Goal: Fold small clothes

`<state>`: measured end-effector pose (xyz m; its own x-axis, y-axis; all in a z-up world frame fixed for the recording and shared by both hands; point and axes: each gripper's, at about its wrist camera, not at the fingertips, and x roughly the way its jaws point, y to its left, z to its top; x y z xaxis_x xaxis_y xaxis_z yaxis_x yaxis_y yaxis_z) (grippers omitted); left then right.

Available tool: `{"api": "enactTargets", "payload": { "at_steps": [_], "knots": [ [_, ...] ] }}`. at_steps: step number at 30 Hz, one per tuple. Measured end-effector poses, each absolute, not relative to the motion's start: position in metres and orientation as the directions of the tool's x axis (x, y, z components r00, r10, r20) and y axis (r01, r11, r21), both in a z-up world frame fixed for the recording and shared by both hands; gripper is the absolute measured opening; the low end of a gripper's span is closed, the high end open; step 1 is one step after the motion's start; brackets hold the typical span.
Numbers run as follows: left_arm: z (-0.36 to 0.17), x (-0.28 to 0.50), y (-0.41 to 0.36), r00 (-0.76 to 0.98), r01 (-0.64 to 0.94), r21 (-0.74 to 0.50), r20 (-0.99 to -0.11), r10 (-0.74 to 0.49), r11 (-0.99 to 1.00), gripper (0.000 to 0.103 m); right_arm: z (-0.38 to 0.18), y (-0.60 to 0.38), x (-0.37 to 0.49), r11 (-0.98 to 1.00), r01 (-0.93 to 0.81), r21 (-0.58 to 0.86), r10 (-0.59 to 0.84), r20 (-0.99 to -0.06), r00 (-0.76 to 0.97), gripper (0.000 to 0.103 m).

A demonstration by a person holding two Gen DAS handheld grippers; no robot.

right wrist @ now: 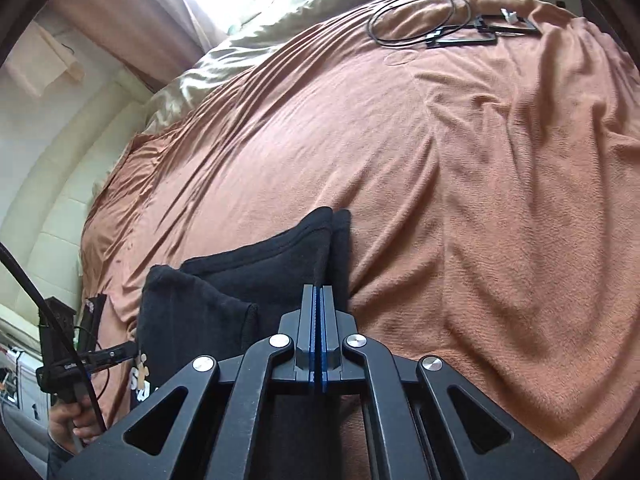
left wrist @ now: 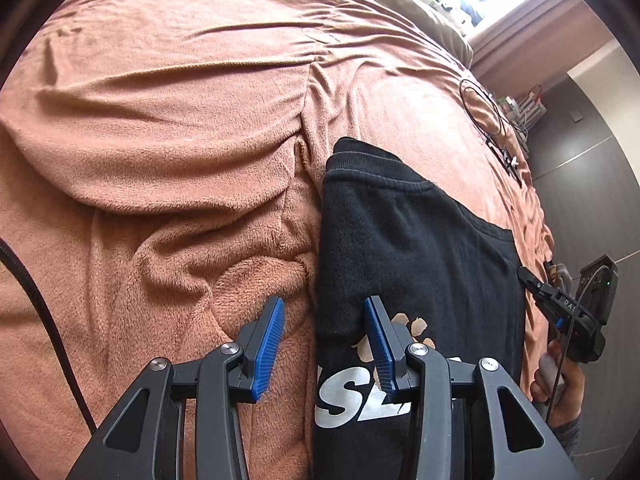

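A small black garment (left wrist: 404, 256) with white letters and a tan print lies on a brown fleece blanket (left wrist: 168, 128). My left gripper (left wrist: 324, 310) is open above the garment's left edge, one pad over the blanket, one over the cloth. In the right wrist view my right gripper (right wrist: 322, 292) is shut on an edge of the black garment (right wrist: 224, 292), which bunches up in folds ahead of the fingers. The right gripper also shows in the left wrist view (left wrist: 528, 276) at the garment's right edge.
A black cable loop (right wrist: 420, 20) and flat black devices (right wrist: 480, 34) lie at the bed's far side. An olive pillow (right wrist: 280, 28) sits by the bright window. The bed edge and grey floor (left wrist: 592, 184) are to the right in the left wrist view.
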<state>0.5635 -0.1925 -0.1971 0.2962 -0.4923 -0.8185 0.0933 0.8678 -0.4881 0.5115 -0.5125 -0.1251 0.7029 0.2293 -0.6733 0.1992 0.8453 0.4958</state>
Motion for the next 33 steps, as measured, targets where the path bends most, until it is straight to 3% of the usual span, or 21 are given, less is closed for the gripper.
{"api": "enactTargets", "payload": {
  "at_steps": [7,11,19,23,31,33],
  "knots": [
    [-0.200,0.566,-0.187,0.296,0.094,-0.506,-0.808,-0.509,0.857,0.044,-0.119,-0.505,0.504,0.848,0.159,0.506,0.286,-0.689,0.666,0.001],
    [-0.203,0.567,-0.186,0.296,0.095,-0.518,-0.800,-0.521,0.850,0.044,-0.116,-0.503,0.498,0.839,0.128,0.529,0.326,-0.676,0.661,0.040],
    [-0.206,0.577,-0.193,0.282,0.116,-0.564,-0.771,-0.571,0.818,0.043,-0.129,-0.523,0.495,0.778,0.089,0.622,0.442,-0.642,0.627,0.041],
    [-0.213,0.587,-0.196,0.269,0.109,-0.588,-0.758,-0.594,0.801,0.031,-0.140,-0.525,0.509,0.733,0.035,0.680,0.539,-0.611,0.580,0.041],
    [-0.217,0.606,-0.203,0.288,0.124,-0.609,-0.734,-0.615,0.784,0.026,-0.154,-0.524,0.546,0.707,-0.022,0.707,0.596,-0.578,0.557,0.041],
    [-0.219,0.611,-0.205,0.289,0.118,-0.607,-0.736,-0.612,0.786,0.016,-0.153,-0.518,0.559,0.734,-0.027,0.678,0.575,-0.600,0.556,0.036]
  ]
}}
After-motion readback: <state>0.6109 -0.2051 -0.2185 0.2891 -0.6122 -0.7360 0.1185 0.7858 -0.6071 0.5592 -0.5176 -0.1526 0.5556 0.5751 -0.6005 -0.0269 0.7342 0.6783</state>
